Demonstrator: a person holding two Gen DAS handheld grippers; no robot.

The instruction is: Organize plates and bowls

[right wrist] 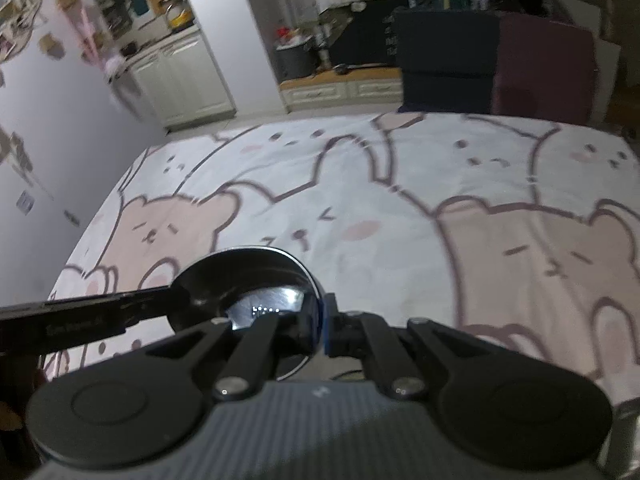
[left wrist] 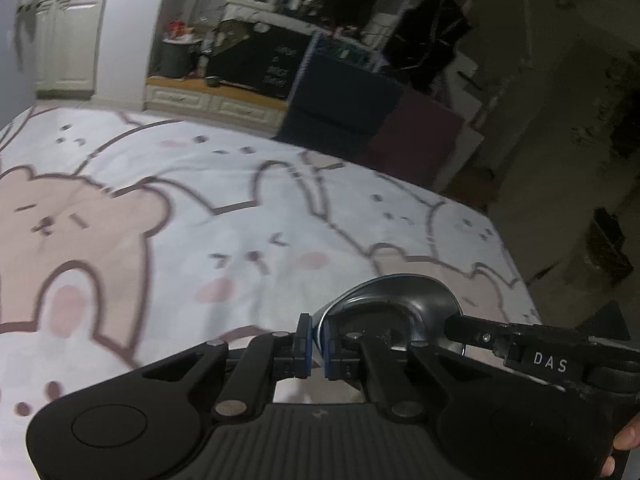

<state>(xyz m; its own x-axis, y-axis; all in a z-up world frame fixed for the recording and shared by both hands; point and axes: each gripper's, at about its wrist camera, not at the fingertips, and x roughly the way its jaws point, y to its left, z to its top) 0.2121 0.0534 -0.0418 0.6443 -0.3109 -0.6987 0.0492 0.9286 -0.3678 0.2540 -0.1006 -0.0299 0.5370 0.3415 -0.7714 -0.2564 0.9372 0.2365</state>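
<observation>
A shiny steel bowl (left wrist: 394, 304) is held between both grippers above the cartoon-print cloth. My left gripper (left wrist: 318, 346) is shut on the bowl's left rim. In the right wrist view the same bowl (right wrist: 248, 276) fills the lower middle, and my right gripper (right wrist: 318, 328) is shut on its right rim. The other gripper's black fingers reach into each view, from the right in the left wrist view (left wrist: 520, 340) and from the left in the right wrist view (right wrist: 80, 312). No plates show.
A white cloth with pink bears and rabbits (left wrist: 200, 208) covers the table. Beyond its far edge stand dark blue and maroon chair backs (right wrist: 492, 60), white cabinets (right wrist: 180, 76) and a cluttered counter (left wrist: 272, 12). A grey wall (right wrist: 60, 128) runs along the left.
</observation>
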